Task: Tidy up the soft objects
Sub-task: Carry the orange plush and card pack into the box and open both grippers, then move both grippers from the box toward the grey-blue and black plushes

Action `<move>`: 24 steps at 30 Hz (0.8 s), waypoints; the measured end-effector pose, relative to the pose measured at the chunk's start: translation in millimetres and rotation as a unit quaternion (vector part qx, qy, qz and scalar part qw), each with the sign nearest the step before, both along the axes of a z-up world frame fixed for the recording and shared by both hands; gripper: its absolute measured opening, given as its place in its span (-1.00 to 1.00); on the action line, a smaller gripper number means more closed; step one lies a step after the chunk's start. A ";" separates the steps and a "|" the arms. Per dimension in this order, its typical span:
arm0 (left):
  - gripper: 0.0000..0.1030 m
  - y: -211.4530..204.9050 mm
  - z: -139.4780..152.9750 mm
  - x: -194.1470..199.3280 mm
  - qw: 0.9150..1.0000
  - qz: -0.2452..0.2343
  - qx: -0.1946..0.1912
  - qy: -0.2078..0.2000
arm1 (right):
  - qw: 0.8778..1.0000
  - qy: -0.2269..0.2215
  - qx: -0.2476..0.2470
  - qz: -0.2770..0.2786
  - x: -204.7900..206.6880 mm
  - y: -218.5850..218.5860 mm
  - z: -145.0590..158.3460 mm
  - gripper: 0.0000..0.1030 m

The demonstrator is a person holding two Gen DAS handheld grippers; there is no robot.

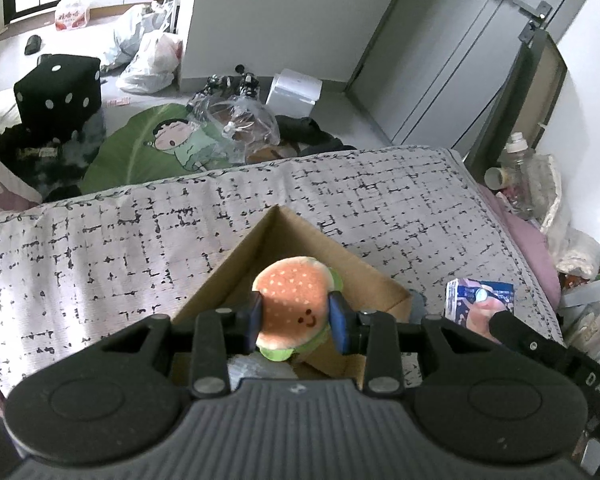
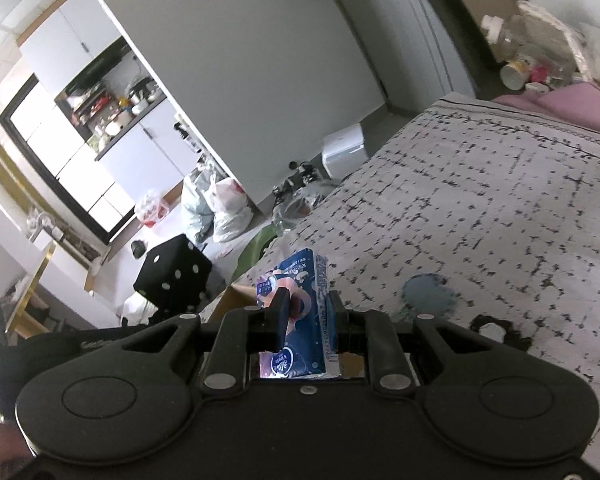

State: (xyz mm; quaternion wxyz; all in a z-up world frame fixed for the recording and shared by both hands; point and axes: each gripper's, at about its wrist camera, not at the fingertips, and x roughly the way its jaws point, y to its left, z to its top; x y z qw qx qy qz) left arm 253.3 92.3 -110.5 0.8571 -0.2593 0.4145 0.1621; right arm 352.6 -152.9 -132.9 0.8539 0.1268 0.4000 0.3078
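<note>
So, left gripper jaws clamp a plush orange hamburger toy over the brown cardboard box; right gripper jaws pinch a blue tissue pack w/ bed below.

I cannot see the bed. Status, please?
Left gripper shut on burger plush, above box. Right gripper shut on tissue pack. Nothing blocking.

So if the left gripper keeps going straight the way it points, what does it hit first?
Probably the cardboard box: the left gripper, shut on the burger plush, points at its open inside, so floor or far corner comes first. Depth is unclear.
</note>
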 end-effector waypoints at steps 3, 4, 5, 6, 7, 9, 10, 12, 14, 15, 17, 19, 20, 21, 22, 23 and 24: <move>-0.25 5.0 -6.2 2.8 1.000 0.006 0.006 0.011 | 1.000 0.003 -0.006 0.006 0.4 9.1 -3.0 -0.63; -0.19 6.5 -7.3 4.2 1.000 0.005 0.009 0.016 | 1.000 0.004 -0.007 0.007 1.2 11.7 -3.8 -0.63; -0.15 8.0 -8.2 5.4 1.000 0.005 0.009 0.020 | 1.000 0.006 -0.006 0.007 2.5 14.2 -4.6 -0.63; -0.07 10.2 -8.9 6.2 1.000 0.005 0.007 0.022 | 1.000 0.008 -0.006 0.007 3.2 16.7 -5.2 -0.63; 0.01 12.4 -8.8 6.6 1.000 0.005 0.006 0.022 | 1.000 0.010 -0.005 0.007 4.6 19.1 -6.1 -0.63; 0.15 15.5 -7.3 7.6 1.000 0.007 0.013 0.024 | 1.000 0.016 -0.004 0.006 7.8 23.5 -8.2 -0.62; 0.20 17.0 -5.9 8.1 0.999 0.009 0.019 0.026 | 1.000 0.020 -0.003 0.003 8.6 25.2 -8.8 -0.62; 0.25 19.4 -3.1 9.2 0.999 0.015 0.026 0.030 | 1.000 0.023 0.001 -0.001 9.4 27.6 -8.9 -0.60; 0.28 22.0 0.1 9.7 0.999 0.017 0.026 0.030 | 1.000 0.026 0.008 0.008 9.5 30.9 -9.0 -0.50; 0.30 23.0 2.2 10.1 0.999 0.017 0.027 0.029 | 0.999 0.032 0.011 0.013 9.8 33.0 -9.5 -0.44; 0.33 23.4 6.1 11.4 0.999 0.016 0.035 0.031 | 0.999 0.042 0.014 0.019 10.0 34.4 -9.6 -0.31; 0.40 21.0 10.3 11.8 0.999 0.013 0.039 0.032 | 0.999 0.038 0.013 0.013 7.9 30.4 -6.1 -0.06; 0.44 19.3 12.0 11.7 0.999 0.010 0.041 0.031 | 0.999 0.033 0.011 0.009 7.3 28.6 -4.5 0.03; 0.49 17.4 13.7 11.4 0.999 0.007 0.044 0.029 | 1.000 0.028 0.008 0.005 6.4 25.4 -2.2 0.05; 0.50 14.4 15.3 10.0 0.998 0.005 0.049 0.026 | 1.000 0.026 0.006 0.002 7.2 22.6 -1.0 0.06; 0.51 11.9 16.4 8.8 0.998 0.004 0.052 0.023 | 1.000 0.026 0.004 -0.003 6.5 18.3 0.7 0.13; 0.53 9.1 17.3 7.2 0.998 0.004 0.053 0.021 | 1.000 0.025 0.002 -0.007 7.1 15.3 1.3 0.26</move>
